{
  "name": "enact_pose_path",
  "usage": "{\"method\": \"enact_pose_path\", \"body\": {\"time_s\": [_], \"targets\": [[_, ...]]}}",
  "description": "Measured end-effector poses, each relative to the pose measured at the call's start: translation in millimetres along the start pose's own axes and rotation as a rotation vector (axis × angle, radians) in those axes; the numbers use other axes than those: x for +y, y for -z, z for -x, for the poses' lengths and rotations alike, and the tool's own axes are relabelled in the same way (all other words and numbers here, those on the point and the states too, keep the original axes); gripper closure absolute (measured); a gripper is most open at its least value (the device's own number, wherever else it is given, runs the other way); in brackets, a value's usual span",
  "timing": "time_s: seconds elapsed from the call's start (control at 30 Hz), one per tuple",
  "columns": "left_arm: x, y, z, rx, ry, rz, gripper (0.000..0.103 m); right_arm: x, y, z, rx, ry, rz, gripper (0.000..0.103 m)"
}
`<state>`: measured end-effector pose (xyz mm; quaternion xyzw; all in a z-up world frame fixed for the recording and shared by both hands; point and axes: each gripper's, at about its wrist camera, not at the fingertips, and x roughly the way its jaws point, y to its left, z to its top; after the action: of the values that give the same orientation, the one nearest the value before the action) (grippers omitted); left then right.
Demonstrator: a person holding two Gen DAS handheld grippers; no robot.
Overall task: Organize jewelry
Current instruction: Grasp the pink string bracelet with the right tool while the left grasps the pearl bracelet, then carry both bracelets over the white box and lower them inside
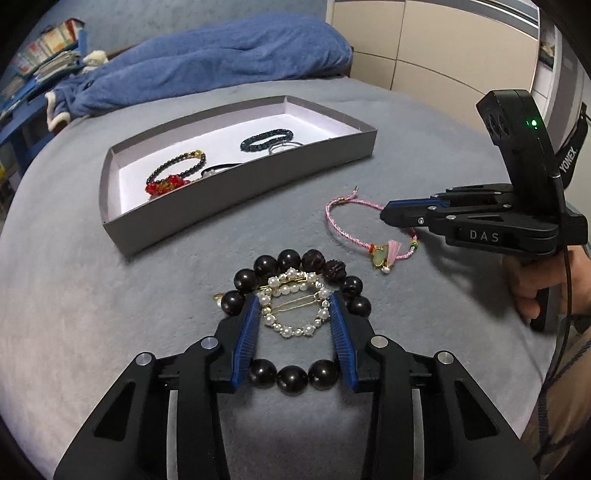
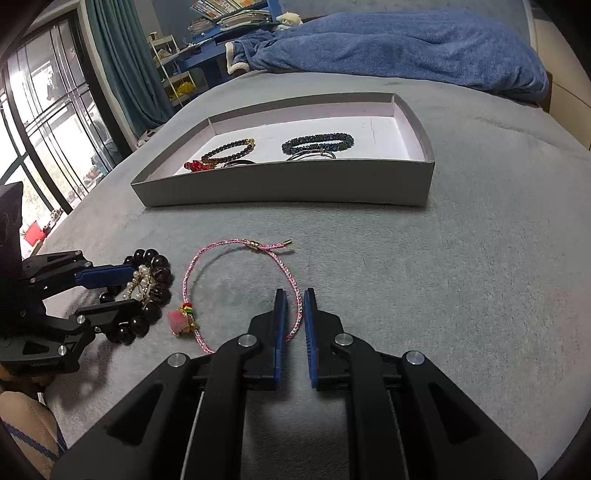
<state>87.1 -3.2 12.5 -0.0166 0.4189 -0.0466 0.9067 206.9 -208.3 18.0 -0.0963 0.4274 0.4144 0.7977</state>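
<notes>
left hand-held gripper (image 1: 294,304) straddles pearl clip (image 1: 295,310), unclenched; closing may snag bead bracelet (image 1: 291,374) beneath. right hand-held gripper (image 2: 294,301) nearly clenched around pink cord (image 2: 293,295).

A wide bed (image 2: 461,258) covered in soft grey fabric fills the room's middle. A rumpled blue blanket (image 2: 406,48) lies along its far side. Behind it, blue shelves (image 2: 221,14) hold stacked books and papers. A tall dark-framed window (image 2: 48,122) lets in daylight, with a teal curtain (image 2: 122,66) beside it. Beige panelled cupboard doors (image 1: 443,44) stand opposite.
</notes>
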Motion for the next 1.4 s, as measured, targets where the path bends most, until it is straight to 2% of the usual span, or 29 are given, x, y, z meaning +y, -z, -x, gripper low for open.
{"method": "enact_pose_path", "body": {"time_s": [0.17,0.23,0.33,0.6,0.83,0.9,0.93,0.97,1.17,1.4], "targets": [[-0.7,2.0,15.1,-0.079,0.016,-0.002,0.063,0.8,0.0,2.1,-0.014,0.006,0.009,0.093],[3.1,3.5,25.3,-0.132,0.031,0.019,0.063,2.3,0.0,5.2,-0.031,0.003,0.017,0.093],[12.0,4.4,32.1,-0.170,0.029,0.068,0.063,3.6,0.1,7.1,-0.041,0.003,0.022,0.095],[16.9,3.8,36.4,-0.197,0.028,0.098,0.063,6.1,0.3,5.7,-0.034,0.007,0.030,0.094],[30.2,-2.8,41.4,-0.222,0.047,0.157,0.063,7.5,-0.4,0.0,-0.004,0.008,0.033,0.090],[37.5,-10.8,44.6,-0.240,0.048,0.185,0.063,7.5,-0.6,0.0,-0.003,0.004,0.034,0.090],[40.2,-13.7,45.8,-0.245,0.047,0.194,0.063,7.3,-0.4,0.8,-0.006,-0.003,0.034,0.094],[44.0,-17.6,47.2,-0.251,0.045,0.204,0.063,7.7,-0.7,2.2,-0.010,-0.012,0.037,0.101],[55.2,-43.1,52.9,-0.279,0.034,0.221,0.063,17.9,-9.2,19.7,-0.089,-0.029,0.086,0.101],[58.9,-63.1,40.7,-0.257,-0.009,0.209,0.063,26.3,-38.0,44.1,-0.174,-0.048,0.122,0.101]]}}
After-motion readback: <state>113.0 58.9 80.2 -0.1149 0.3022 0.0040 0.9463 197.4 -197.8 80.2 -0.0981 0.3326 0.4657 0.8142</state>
